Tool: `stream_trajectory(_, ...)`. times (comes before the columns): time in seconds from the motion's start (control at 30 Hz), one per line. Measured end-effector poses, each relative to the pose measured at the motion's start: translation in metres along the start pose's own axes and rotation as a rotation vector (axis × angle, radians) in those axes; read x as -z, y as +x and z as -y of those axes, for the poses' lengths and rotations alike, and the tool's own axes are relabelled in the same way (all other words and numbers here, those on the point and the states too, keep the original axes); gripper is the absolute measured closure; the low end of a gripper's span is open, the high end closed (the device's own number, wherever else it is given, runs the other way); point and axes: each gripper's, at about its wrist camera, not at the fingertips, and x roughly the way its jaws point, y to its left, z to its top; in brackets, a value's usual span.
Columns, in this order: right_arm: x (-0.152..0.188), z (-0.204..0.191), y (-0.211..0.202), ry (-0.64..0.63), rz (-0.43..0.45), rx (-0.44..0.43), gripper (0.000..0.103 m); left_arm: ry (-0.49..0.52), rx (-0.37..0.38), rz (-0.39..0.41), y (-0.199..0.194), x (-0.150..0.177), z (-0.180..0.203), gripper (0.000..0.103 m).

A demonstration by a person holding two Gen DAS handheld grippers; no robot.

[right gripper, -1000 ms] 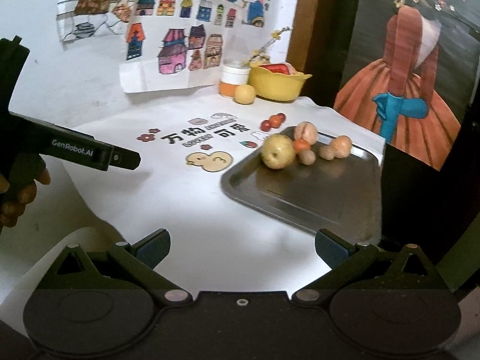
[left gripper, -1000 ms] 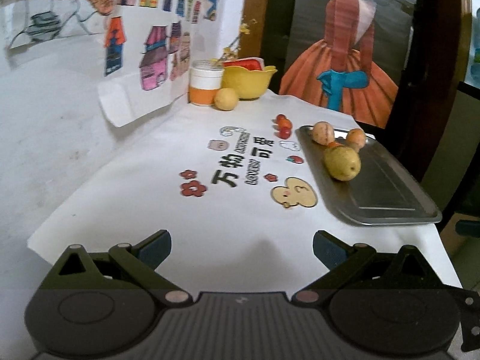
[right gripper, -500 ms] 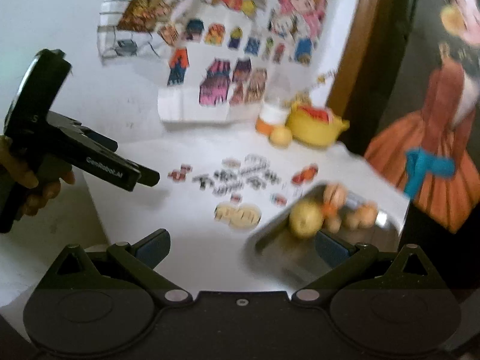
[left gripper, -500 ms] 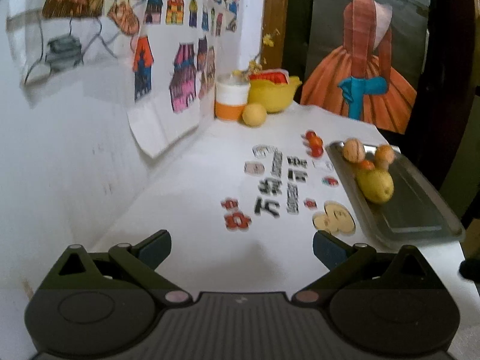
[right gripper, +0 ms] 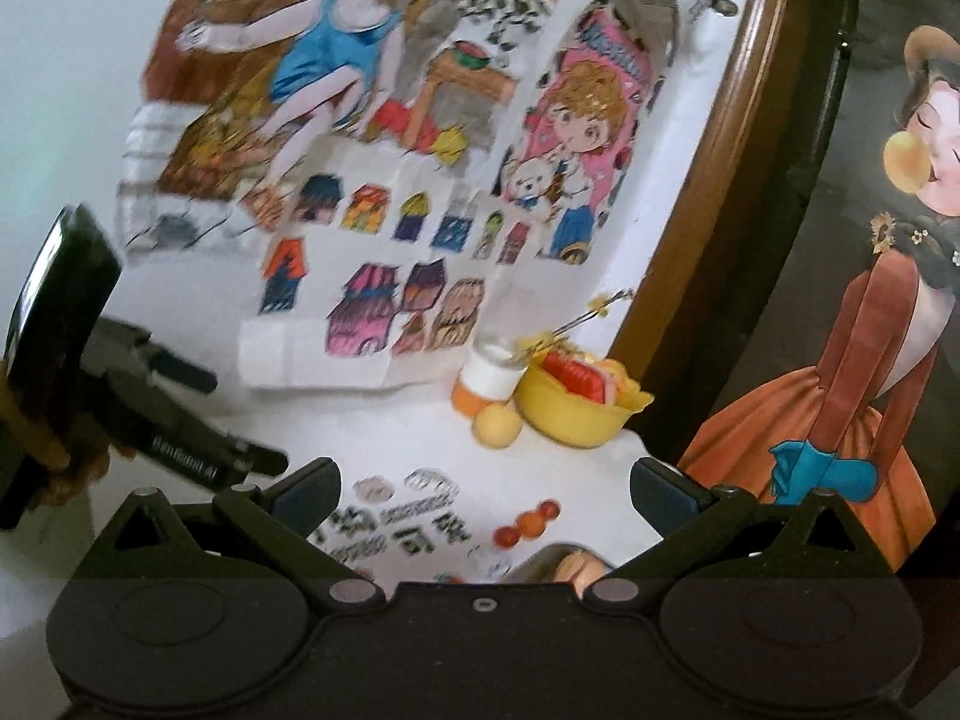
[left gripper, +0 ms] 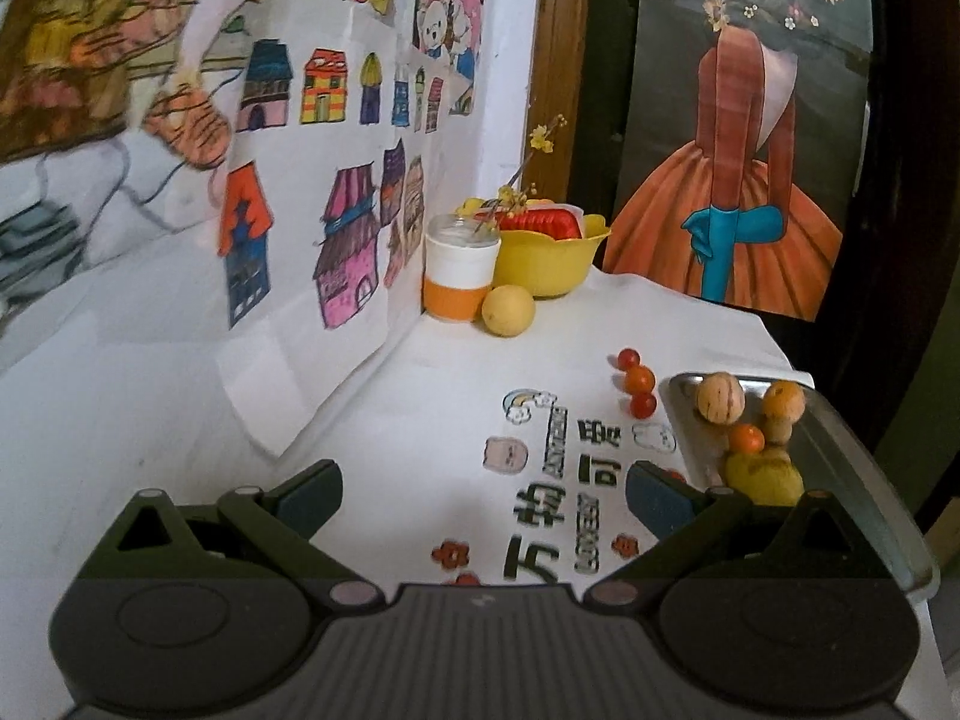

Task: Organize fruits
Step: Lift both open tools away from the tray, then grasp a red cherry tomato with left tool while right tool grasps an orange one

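A steel tray (left gripper: 840, 438) lies at the table's right side with several fruits in it: a peach (left gripper: 720, 397), an orange fruit (left gripper: 783, 400), a small tangerine (left gripper: 746, 438) and a yellow pear (left gripper: 763, 477). Three cherry tomatoes (left gripper: 637, 381) lie in a row just left of the tray. A yellow round fruit (left gripper: 507, 310) rests by the cup at the back. My left gripper (left gripper: 483, 495) is open and empty above the table. My right gripper (right gripper: 483, 489) is open and empty, raised and tilted up toward the wall.
A white and orange cup (left gripper: 461, 267) and a yellow bowl (left gripper: 552, 258) with red contents stand in the back corner. Children's drawings (left gripper: 336, 192) hang on the left wall. A hand holds the left gripper's body (right gripper: 138, 420) in the right wrist view.
Both grippers have risen and tilted upward. The left view moved closer to the back corner; the right view now shows mostly the wall, with the tray nearly out of sight.
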Motion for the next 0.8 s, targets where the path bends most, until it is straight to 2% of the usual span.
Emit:
stream_trajectory(0.17, -0.006, 0.024, 0.033, 0.042, -0.036, -0.02, 0.001, -0.004, 0.017, 0.0, 0.025, -0.011, 0.004, 0.0)
stream_trajectory(0.37, -0.001, 0.043, 0.083, 0.061, -0.109, -0.057, 0.001, -0.012, 0.047, -0.038, 0.063, -0.014, 0.014, 0.0)
stream_trajectory(0.63, 0.012, 0.076, 0.156, 0.212, -0.253, -0.175, 0.001, 0.018, 0.098, -0.092, 0.111, -0.013, 0.035, 0.0)
stream_trajectory(0.8, 0.02, 0.091, 0.197, 0.293, -0.324, -0.224, 0.001, 0.023, 0.155, -0.119, 0.133, -0.017, 0.049, 0.0)
